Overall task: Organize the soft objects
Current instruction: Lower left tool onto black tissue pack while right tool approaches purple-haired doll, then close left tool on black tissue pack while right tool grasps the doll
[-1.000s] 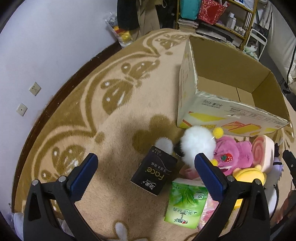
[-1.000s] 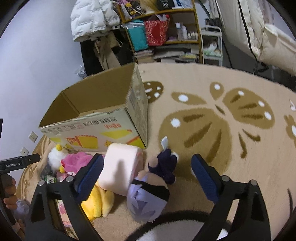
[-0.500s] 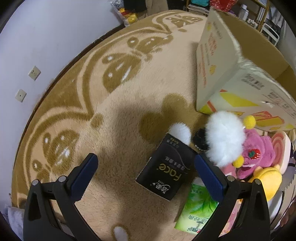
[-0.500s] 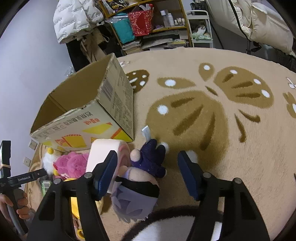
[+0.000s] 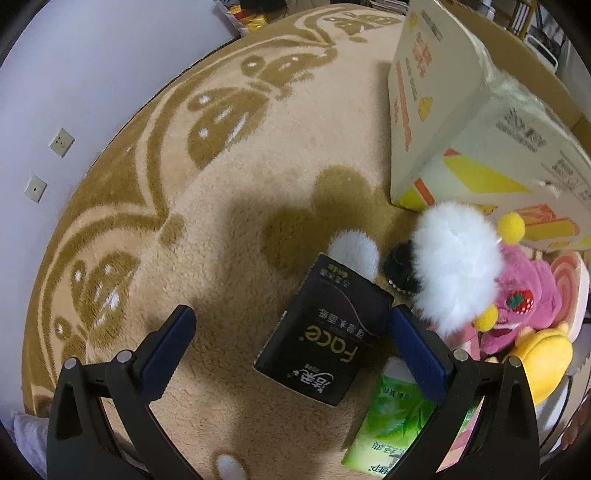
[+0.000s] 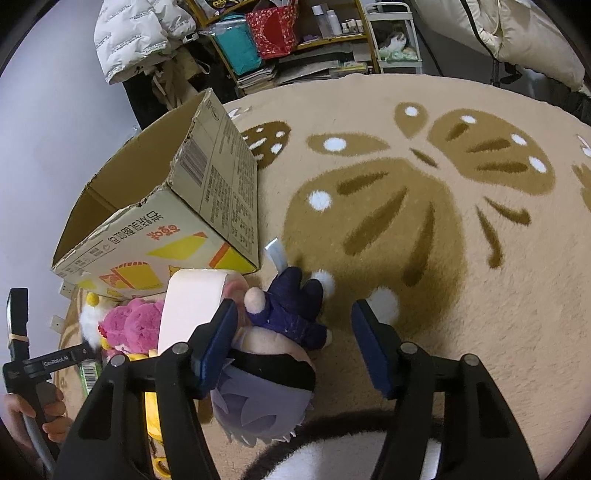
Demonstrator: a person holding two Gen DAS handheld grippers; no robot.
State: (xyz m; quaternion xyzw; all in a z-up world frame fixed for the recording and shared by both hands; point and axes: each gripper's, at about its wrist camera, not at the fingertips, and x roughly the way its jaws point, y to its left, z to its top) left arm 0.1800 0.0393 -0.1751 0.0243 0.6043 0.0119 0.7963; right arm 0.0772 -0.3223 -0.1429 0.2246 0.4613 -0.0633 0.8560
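if you close now, your open left gripper [image 5: 290, 349] may snag the white pompom [image 5: 456, 267] beside the black tissue pack [image 5: 323, 334], while your open right gripper [image 6: 291, 341] pinches only the doll [image 6: 279, 345] by its legs.

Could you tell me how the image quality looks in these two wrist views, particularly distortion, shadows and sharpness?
Left wrist view: strong fisheye bending, black corner vignette, a soft shadow on the rug, sharp print on the black tissue pack. Right wrist view: the same curved edges, the cardboard box crisp and evenly lit, no glare.

It was a lived-in home room: a butterfly-patterned rug [image 6: 424, 221], cluttered shelves [image 6: 314, 48], a hanging jacket [image 6: 140, 33], and wall sockets [image 5: 62, 141].
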